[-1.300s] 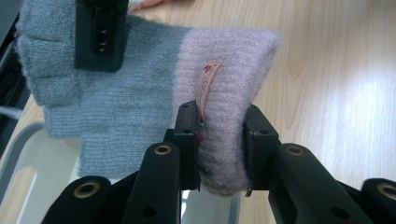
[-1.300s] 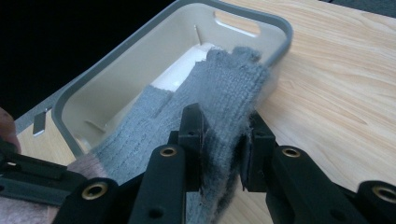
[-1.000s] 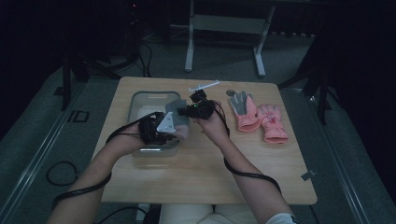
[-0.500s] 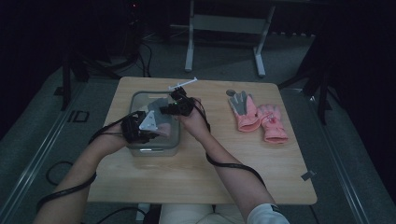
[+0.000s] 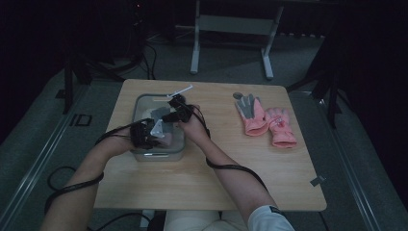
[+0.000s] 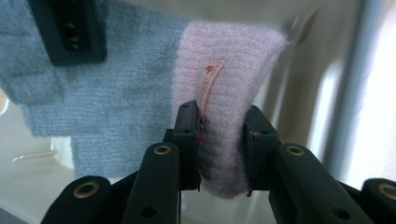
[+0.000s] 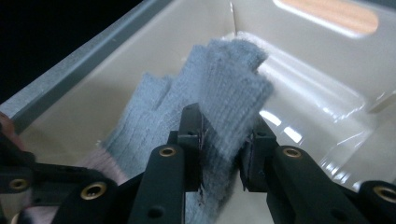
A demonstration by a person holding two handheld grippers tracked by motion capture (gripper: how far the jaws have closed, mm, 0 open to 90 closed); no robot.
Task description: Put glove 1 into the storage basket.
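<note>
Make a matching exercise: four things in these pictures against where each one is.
1. grey-and-pink knitted glove
2. left gripper
3. right gripper
4. pink rubber gloves

a. clamped on the grey fingers
b. lying on the wooden table, right of the clear plastic bin
c. clamped on the pink cuff
d. held inside the bin

Pairs: 1-d, 2-c, 3-a, 4-b

A dim room: grey floor (image 5: 365, 159) around the pale wooden desk (image 5: 288, 183) at centre; a grey metal stand (image 5: 231, 29) at the upper middle, darkness behind.
</note>
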